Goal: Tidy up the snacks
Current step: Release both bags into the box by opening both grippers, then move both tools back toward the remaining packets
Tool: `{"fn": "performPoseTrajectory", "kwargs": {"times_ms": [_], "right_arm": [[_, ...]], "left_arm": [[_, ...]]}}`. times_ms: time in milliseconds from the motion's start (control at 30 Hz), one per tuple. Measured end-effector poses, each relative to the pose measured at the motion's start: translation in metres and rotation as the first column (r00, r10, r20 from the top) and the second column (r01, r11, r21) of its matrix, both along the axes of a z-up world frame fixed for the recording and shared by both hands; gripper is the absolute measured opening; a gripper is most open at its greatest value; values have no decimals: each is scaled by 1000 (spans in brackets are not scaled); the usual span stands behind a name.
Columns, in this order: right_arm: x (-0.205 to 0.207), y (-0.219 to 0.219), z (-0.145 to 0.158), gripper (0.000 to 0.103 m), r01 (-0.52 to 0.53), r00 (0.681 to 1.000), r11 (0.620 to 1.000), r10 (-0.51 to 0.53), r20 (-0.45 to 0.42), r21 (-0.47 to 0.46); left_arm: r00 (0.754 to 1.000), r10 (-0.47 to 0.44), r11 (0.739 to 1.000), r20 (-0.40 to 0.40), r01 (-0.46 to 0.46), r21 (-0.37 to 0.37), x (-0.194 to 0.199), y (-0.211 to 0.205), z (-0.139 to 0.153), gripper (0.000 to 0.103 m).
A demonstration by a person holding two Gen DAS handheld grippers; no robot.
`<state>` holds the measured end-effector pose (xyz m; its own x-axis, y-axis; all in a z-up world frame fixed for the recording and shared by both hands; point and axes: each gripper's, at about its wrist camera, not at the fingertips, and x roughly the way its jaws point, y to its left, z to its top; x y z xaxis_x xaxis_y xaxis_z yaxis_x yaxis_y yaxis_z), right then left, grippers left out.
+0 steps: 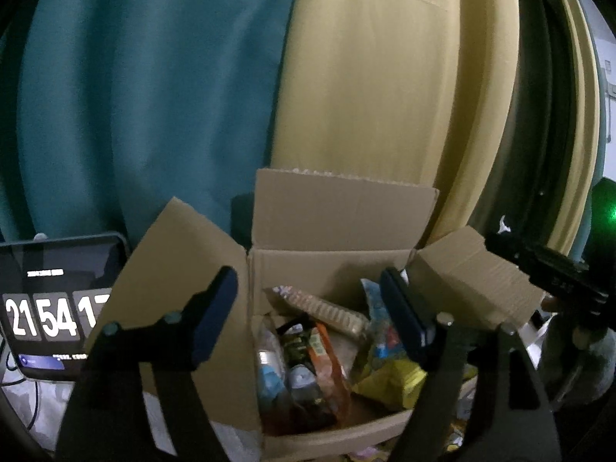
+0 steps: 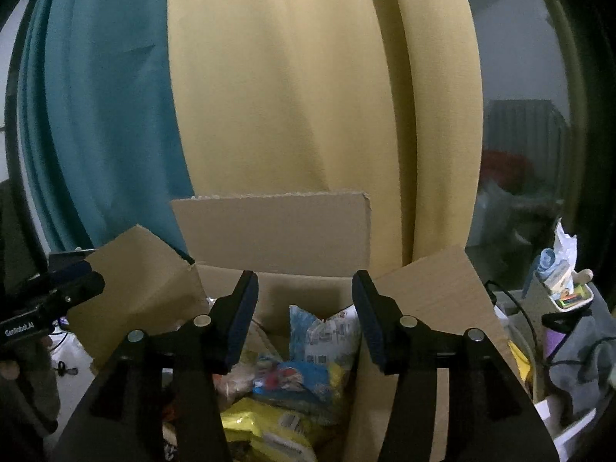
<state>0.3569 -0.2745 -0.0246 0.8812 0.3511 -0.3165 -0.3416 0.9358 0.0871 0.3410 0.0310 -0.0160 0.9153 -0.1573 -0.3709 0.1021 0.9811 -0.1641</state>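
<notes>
An open cardboard box (image 1: 331, 265) holds several snack packs: an orange pack (image 1: 327, 362), a yellow bag (image 1: 392, 381), a long biscuit pack (image 1: 327, 308). My left gripper (image 1: 308, 319) is open and empty above the box. In the right wrist view the box (image 2: 277, 231) shows a blue-white bag (image 2: 327, 338), a blue pack (image 2: 292, 381) and the yellow bag (image 2: 265, 427). My right gripper (image 2: 304, 315) is open and empty above them. The right gripper also shows in the left wrist view (image 1: 546, 273).
A tablet (image 1: 57, 308) showing a clock stands left of the box. Teal (image 1: 154, 96) and yellow curtains (image 1: 365, 96) hang behind. Clutter with a small container (image 2: 566, 288) and cables sits right of the box. The left gripper body (image 2: 50, 300) is at far left.
</notes>
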Motion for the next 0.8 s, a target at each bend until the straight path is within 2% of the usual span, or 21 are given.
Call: {"fn": "performPoseTrajectory", "kwargs": {"times_ms": [500,667,800], "right_arm": [[-65,-5,24,54,2,999,1000,-2,39,0],[-89,-11,37,54,0,998,1000,0,68,-1],[-107,-13,42,54,1,996,1000,-1,84,-5]], "left_arm": [[999,-22,1000,37,21,10,-58,-7,22,79],[997,-36,999,62,35,12,-80,-10,30,89],[997,-45,999,63,44,9,-98,-11,32,89]]}}
